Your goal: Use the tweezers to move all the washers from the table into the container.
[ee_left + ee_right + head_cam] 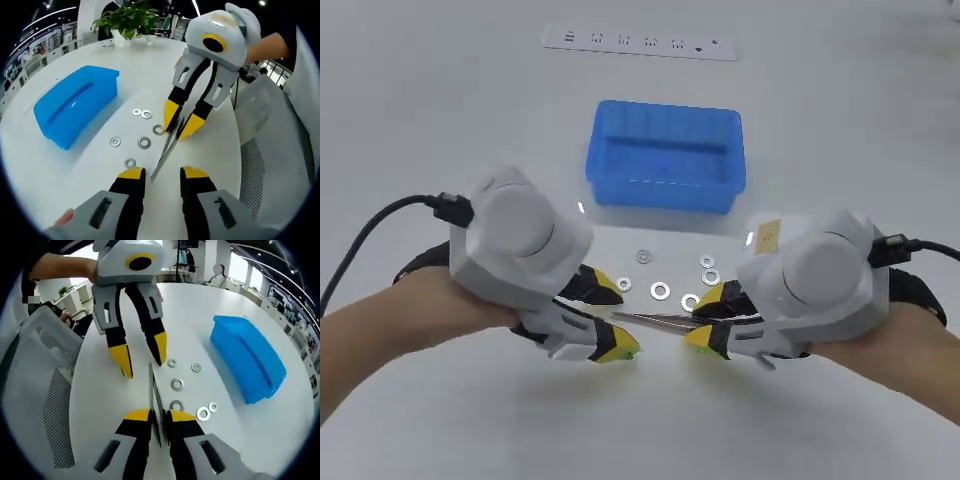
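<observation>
Thin metal tweezers [658, 320] are held level just above the white table, and my right gripper [708, 318] is shut on their rear end. In the right gripper view the tweezers [154, 390] run forward from between its jaws [159, 416]. My left gripper [613, 318] faces it, open, and in the left gripper view the tweezers' tip [159, 162] reaches in between its spread jaws [163, 175]. Several steel washers [660, 291] lie on the table just beyond both grippers. The blue plastic container [665, 192] stands behind them.
A white power strip [640, 42] lies at the table's far edge. A grey mesh chair [265, 150] stands close to the near edge, and a potted plant [127, 20] is at a far corner. The washers [177, 384] lie between the grippers and the container [250, 370].
</observation>
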The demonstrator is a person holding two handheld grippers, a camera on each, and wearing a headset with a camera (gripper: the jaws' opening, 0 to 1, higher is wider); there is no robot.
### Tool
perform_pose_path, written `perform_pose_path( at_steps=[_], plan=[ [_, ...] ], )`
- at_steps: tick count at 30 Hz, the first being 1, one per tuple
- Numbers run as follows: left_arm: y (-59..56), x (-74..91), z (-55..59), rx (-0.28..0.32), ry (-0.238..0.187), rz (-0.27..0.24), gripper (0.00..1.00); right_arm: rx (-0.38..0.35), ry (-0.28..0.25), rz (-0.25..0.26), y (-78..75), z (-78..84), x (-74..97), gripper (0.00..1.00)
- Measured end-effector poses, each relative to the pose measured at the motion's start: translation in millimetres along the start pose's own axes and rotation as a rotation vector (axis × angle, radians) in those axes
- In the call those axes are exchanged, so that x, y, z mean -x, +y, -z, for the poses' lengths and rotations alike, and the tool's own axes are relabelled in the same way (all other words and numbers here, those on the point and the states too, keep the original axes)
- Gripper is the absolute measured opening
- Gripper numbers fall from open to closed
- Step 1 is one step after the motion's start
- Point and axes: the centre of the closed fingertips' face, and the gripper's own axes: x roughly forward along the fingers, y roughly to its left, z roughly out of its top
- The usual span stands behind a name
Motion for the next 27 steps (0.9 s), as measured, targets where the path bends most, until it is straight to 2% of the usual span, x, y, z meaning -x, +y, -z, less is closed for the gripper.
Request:
perform_pose_path(
  at_steps=[5, 15, 20, 25, 27],
  plan=[
    [-0.5, -2.5, 0.1, -0.154, 0.053, 0.005, 0.28, 0.036, 0.017, -0.004, 2.8, 0.5, -0.4, 0.12],
    [2.1, -3.9, -2.3, -0.211, 0.055, 0.023, 0.22, 0.098, 0.037, -0.018, 5.6, -0.7, -1.0, 0.09],
    [-1.0, -5.2, -2.9, -0.207, 0.055, 0.047, 0.15, 0.142, 0.033, 0.006, 5.4, -2.0, -1.7, 0.08],
    [-0.7, -6.6, -3.9, -0.221, 0.055, 0.043, 0.13, 0.095, 0.002, 0.016, 1.2, -3.9, 0.5, 0.07],
    [0.0, -6.9, -4.3, -0.218, 0.055, 0.041, 0.12, 0.115, -0.007, 0.027, 1.4, -5.8, 2.4, 0.07]
  ],
)
